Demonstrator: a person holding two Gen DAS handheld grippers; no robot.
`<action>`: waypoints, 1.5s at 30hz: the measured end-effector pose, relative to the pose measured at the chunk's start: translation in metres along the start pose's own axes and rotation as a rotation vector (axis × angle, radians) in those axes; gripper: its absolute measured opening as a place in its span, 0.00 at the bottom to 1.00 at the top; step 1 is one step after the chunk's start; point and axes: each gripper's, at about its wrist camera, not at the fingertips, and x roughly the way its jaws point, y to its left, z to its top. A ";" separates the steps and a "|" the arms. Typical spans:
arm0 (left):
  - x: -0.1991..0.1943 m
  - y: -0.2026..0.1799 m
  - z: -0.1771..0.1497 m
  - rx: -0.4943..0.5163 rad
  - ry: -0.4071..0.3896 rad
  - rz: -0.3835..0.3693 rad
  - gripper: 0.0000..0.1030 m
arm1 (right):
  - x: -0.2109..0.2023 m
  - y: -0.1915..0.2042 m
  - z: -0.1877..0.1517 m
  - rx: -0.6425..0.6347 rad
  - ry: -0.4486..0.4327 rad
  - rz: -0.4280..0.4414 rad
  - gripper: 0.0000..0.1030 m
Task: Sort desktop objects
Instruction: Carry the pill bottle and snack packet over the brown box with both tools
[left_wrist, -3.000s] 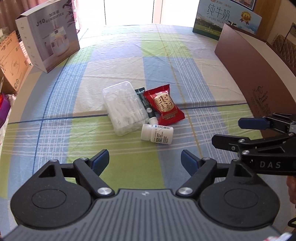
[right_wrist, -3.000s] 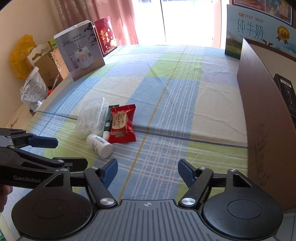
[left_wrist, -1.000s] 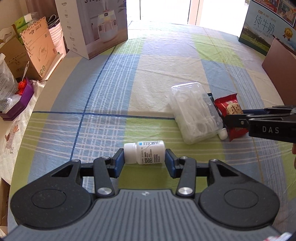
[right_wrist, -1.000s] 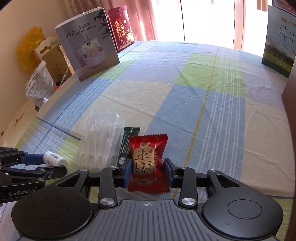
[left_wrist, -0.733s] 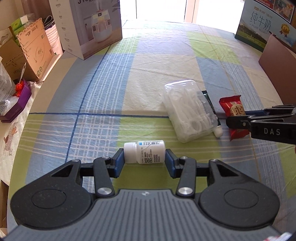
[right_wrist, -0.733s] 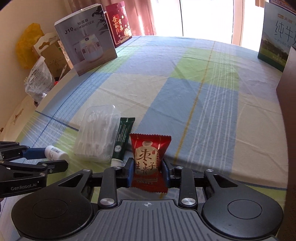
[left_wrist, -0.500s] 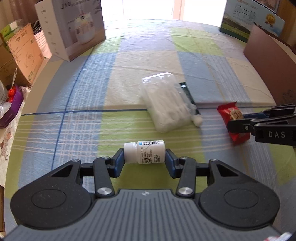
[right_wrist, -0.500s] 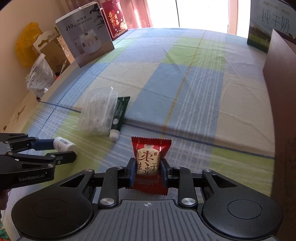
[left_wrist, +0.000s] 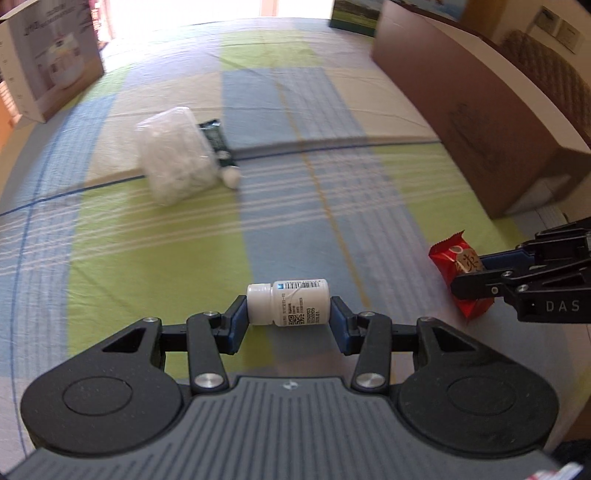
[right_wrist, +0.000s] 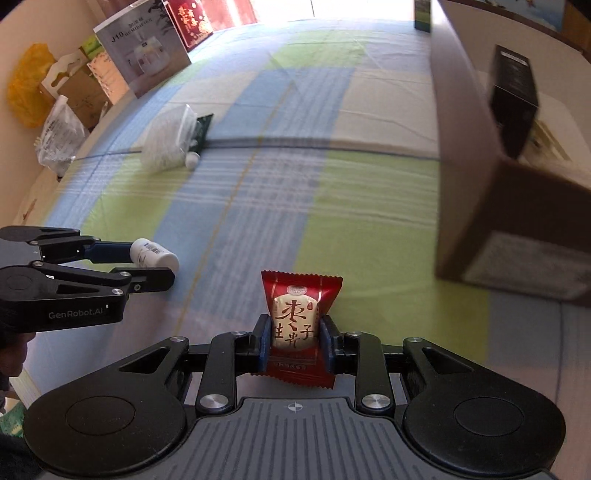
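White pill bottle clamped sideways in left hand-held gripper, red snack pkt pinched upright in right hand-held gripper

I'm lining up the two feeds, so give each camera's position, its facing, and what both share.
Left wrist: sits on the left gripper, looks forward over the checked tablecloth at its held white bottle; the right gripper enters from the right.
Right wrist: sits on the right gripper, faces its red snack packet and the brown box; the left gripper enters from the left.
Shared: bottle, packet, box, the clear swab container and the green tube.
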 end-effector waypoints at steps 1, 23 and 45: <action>0.000 -0.007 -0.001 0.015 0.003 -0.012 0.40 | -0.003 -0.002 -0.004 0.008 0.000 -0.007 0.24; 0.009 -0.067 0.002 0.101 0.015 -0.022 0.40 | -0.013 -0.022 -0.026 0.015 -0.084 -0.049 0.44; -0.004 -0.087 -0.007 0.105 -0.006 0.027 0.40 | -0.031 -0.032 -0.039 -0.026 -0.104 0.009 0.25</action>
